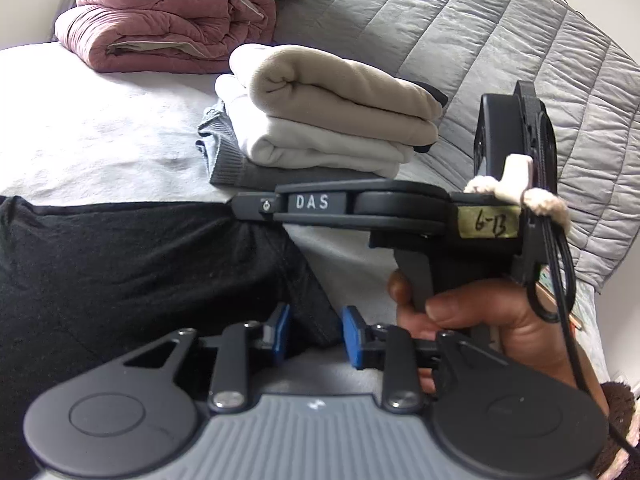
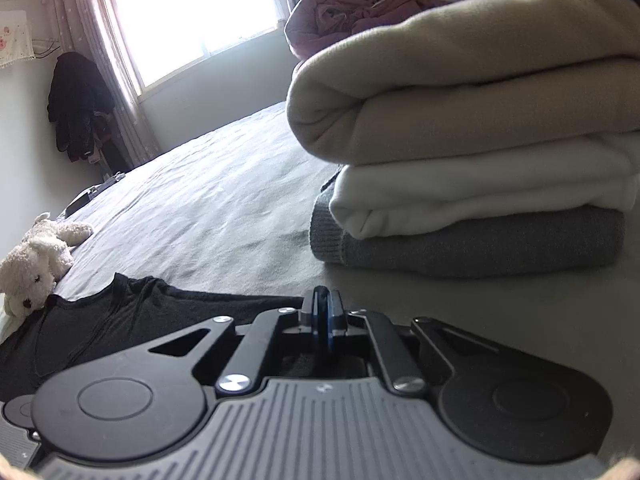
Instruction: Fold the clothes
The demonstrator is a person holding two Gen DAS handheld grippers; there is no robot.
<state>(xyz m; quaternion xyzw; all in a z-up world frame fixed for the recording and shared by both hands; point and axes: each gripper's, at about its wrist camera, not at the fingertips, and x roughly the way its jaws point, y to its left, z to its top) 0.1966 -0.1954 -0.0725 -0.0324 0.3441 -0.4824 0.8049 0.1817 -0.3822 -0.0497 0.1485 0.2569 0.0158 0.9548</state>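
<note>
A black garment lies spread flat on the pale bed sheet. In the left wrist view my left gripper stands open, and a fold of the garment's corner runs between its blue pads. A hand holds my right gripper side-on, with its tip at the garment's far edge. The right wrist view shows my right gripper shut, where the black garment meets its pads and shows beneath the fingers.
A stack of folded clothes, beige on white on grey, sits just beyond the garment and looms close in the right wrist view. A rolled pink quilt and a grey quilted cover lie behind. A white plush toy rests at the bed's left edge.
</note>
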